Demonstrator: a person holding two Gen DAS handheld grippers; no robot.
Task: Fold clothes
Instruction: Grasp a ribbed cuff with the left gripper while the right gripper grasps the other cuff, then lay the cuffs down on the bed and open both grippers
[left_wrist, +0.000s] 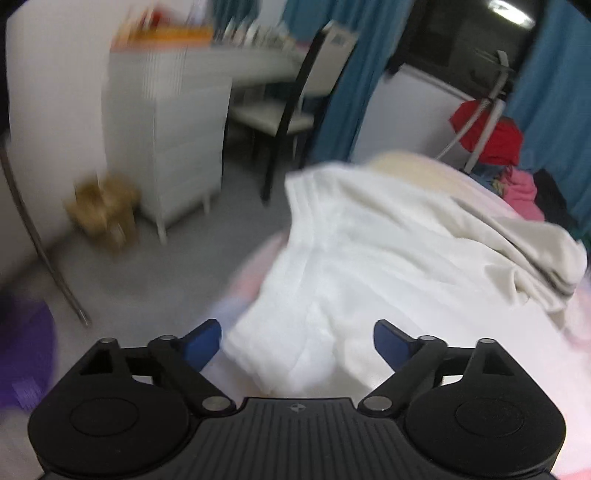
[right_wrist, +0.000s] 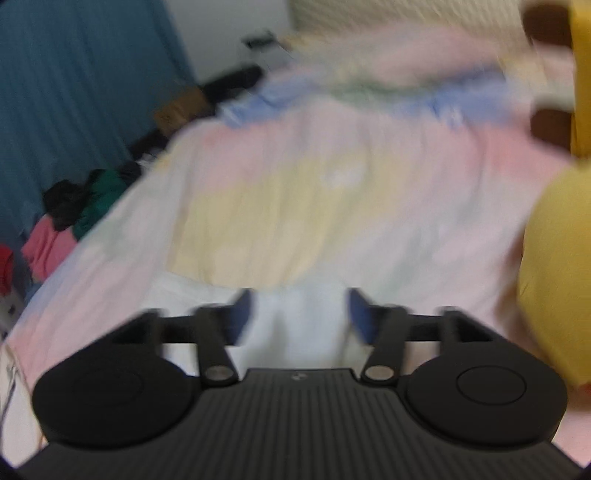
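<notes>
A white garment (left_wrist: 369, 266) lies rumpled on the pastel bedspread (left_wrist: 576, 332), with a cream layer (left_wrist: 517, 243) bunched at its right. My left gripper (left_wrist: 297, 343) is open just above the garment's near edge, its blue fingertips (left_wrist: 203, 343) wide apart and holding nothing. In the right wrist view, my right gripper (right_wrist: 299, 314) is open over a white piece of cloth (right_wrist: 299, 325) that lies between its jaws on the pink and yellow bedspread (right_wrist: 295, 206). The view is blurred.
A white drawer unit (left_wrist: 170, 147), a chair (left_wrist: 291, 110) and a brown box (left_wrist: 103, 210) stand on the grey floor left of the bed. Piled red and pink clothes (left_wrist: 513, 173) lie beyond the bed. A yellow object (right_wrist: 557, 258) is at the right.
</notes>
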